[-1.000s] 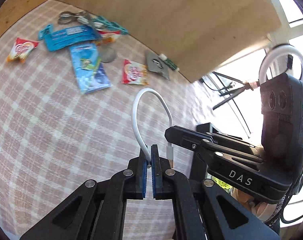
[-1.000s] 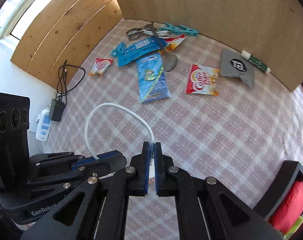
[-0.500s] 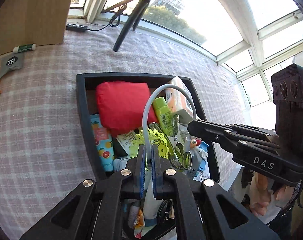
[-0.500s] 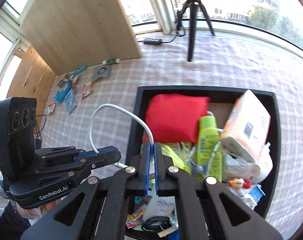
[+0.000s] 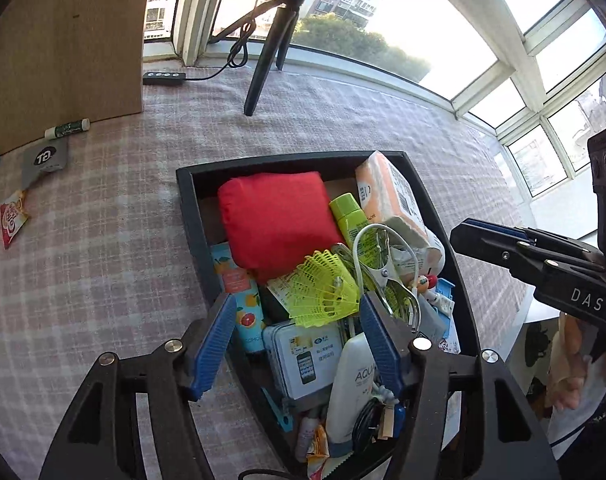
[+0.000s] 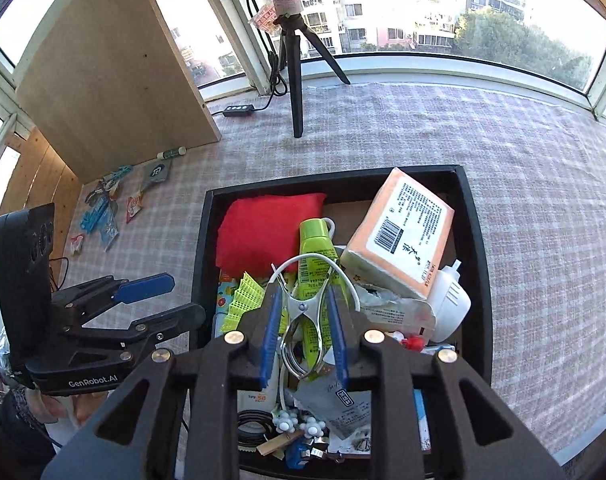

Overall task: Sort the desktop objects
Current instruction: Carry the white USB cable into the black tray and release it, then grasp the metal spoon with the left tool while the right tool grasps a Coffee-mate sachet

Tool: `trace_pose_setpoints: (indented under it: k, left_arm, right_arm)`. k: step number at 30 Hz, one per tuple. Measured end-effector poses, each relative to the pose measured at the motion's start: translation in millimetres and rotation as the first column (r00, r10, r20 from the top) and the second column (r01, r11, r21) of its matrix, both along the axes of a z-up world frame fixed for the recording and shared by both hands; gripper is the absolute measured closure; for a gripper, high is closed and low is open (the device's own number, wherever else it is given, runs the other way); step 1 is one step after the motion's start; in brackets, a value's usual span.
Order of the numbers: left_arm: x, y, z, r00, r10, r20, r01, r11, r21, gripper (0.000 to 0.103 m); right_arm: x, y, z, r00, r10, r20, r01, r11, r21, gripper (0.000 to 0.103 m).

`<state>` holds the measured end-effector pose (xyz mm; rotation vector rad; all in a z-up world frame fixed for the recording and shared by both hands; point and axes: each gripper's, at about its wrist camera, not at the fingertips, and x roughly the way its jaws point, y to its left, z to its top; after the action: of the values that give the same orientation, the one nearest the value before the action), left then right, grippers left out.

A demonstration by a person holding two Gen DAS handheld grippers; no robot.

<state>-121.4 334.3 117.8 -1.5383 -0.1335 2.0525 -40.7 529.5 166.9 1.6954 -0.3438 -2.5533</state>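
The short white cable [image 5: 368,240] [image 6: 315,259] lies looped on the heap inside the black box [image 5: 191,216] [image 6: 476,240], across a green tube [image 6: 317,252] and a metal clip [image 6: 303,320]. My left gripper [image 5: 297,320] hangs over the box's near-left corner, jaws opening wide with nothing pressed between the pads. My right gripper [image 6: 303,300] is over the box's middle, jaws opening; the cable loop and clip show between its fingers, untouched by the pads. A red pouch [image 5: 275,220], an orange tissue pack [image 6: 403,232] and a yellow-green shuttlecock [image 5: 323,288] fill the box.
On the checked cloth to the left lie a grey sachet [image 5: 45,158], a glue stick [image 5: 67,128], a red-white sachet [image 5: 11,220] and a cluster of blue packets [image 6: 103,216]. A tripod [image 6: 297,92], a wooden board [image 6: 115,80] and a cable controller [image 5: 163,77] stand behind.
A second ago both grippers carried the cable over the loose items; they swung to the box. Since half a second ago both jaws have parted and the cable has dropped onto the heap.
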Motion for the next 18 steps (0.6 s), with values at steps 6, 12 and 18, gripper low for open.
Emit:
trace_pose_setpoints:
  k: [6, 12, 18]
  left_arm:
    - [-21.9, -73.3, -12.9, 0.993, 0.114, -0.012, -0.114, 0.992, -0.047, 0.046]
    - [-48.2, -185.5, -37.3, 0.956, 0.294, -0.006, -0.293, 0.950, -0.112, 0.049]
    - [-76.0, -300.8, -60.7, 0.889, 0.458, 0.010, -0.450, 0.877, -0.170, 0.054]
  right_arm:
    - [-30.2, -60.4, -1.3, 0.992, 0.124, 0.001, -0.124, 0.992, 0.003, 0.076]
    - [-73.7, -138.4, -8.3, 0.964, 0.268, 0.001, -0.268, 0.963, 0.023, 0.076]
    - [-127.9, -231.2, -25.4, 0.902, 0.430, 0.019, -0.430, 0.903, -0.012, 0.076]
